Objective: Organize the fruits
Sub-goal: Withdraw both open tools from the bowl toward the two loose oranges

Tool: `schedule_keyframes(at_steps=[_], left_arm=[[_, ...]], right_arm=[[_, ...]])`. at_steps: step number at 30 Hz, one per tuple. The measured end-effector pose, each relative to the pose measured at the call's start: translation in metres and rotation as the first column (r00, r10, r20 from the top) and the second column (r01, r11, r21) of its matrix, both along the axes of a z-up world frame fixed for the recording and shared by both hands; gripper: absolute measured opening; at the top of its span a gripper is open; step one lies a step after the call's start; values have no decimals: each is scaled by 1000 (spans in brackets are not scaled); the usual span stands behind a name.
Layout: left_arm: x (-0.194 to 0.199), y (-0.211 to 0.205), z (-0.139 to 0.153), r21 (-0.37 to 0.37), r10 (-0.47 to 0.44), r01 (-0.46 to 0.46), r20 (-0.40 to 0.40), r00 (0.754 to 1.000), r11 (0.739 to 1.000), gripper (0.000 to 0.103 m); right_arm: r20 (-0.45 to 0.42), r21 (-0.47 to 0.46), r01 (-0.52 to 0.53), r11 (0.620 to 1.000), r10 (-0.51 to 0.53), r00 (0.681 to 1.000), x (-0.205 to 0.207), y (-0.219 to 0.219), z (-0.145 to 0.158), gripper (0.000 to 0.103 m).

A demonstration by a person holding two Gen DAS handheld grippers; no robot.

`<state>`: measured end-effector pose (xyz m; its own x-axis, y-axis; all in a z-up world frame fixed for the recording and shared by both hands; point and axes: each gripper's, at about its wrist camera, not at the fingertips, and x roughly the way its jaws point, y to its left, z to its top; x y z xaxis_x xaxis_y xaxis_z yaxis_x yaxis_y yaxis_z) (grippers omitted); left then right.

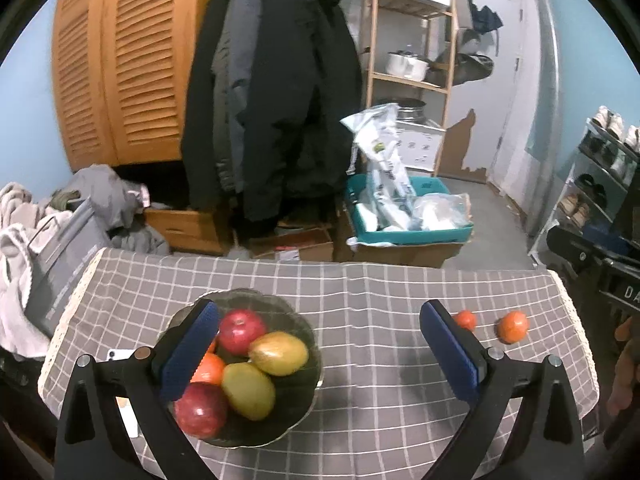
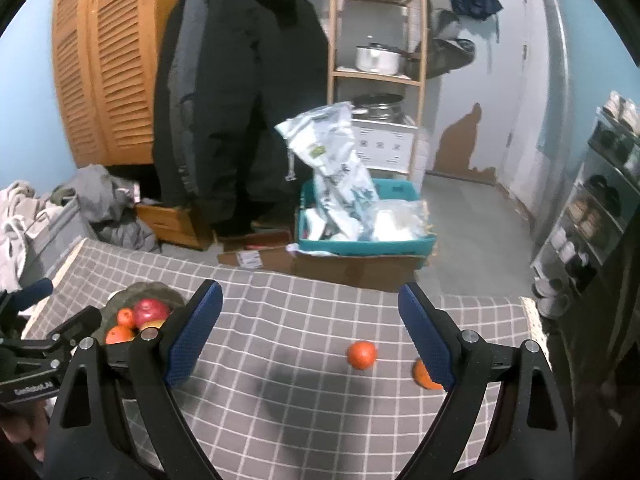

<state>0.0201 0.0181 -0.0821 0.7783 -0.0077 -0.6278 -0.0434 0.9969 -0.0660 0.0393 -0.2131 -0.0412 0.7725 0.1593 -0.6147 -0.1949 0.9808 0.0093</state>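
Both grippers hang above the table w/ nothing in them. The left gripper (image 1: 320, 344) has its jaws spread wide, and its blue pads (image 1: 190, 354) frame the dark glass bowl (image 1: 308, 380) from the left rim across to bare cloth, so it looks like a hand that is done w/ the bowl rather than one reaching in. The bowl sits on the left part of the grey checked tablecloth (image 1: 360, 288) and holds the sorted lot: two red apples (image 1: 241, 330), two yellow-green mangoes (image 1: 279, 353) and an orange (image 1: 208, 368) tucked under the left pad, all packed touching each other, prob. why they stay put in the shallow dish. The right gripper (image 2: 310, 332) is also open and empty, its pads astride the two loose fruits still out on the cloth, well apart from the bowl — one orange (image 2: 361, 355) in plain sight between the jaws, a second (image 2: 424, 376) half hidden behind the right pad. My read: these two are what's left to gather, and the right hand is the near one for it. Risk — round fruit on flat cloth will roll if nudged off-centre, so the jaws need to close square on it.
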Motion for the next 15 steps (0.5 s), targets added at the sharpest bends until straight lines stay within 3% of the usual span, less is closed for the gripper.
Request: schedule_keyframes(at_steps=[15], left_arm=[[13, -59, 12, 1, -94, 94, -2, 996, 996, 102]], right_arm=[[8, 19, 148, 989, -148, 989, -13, -83, 0, 90]])
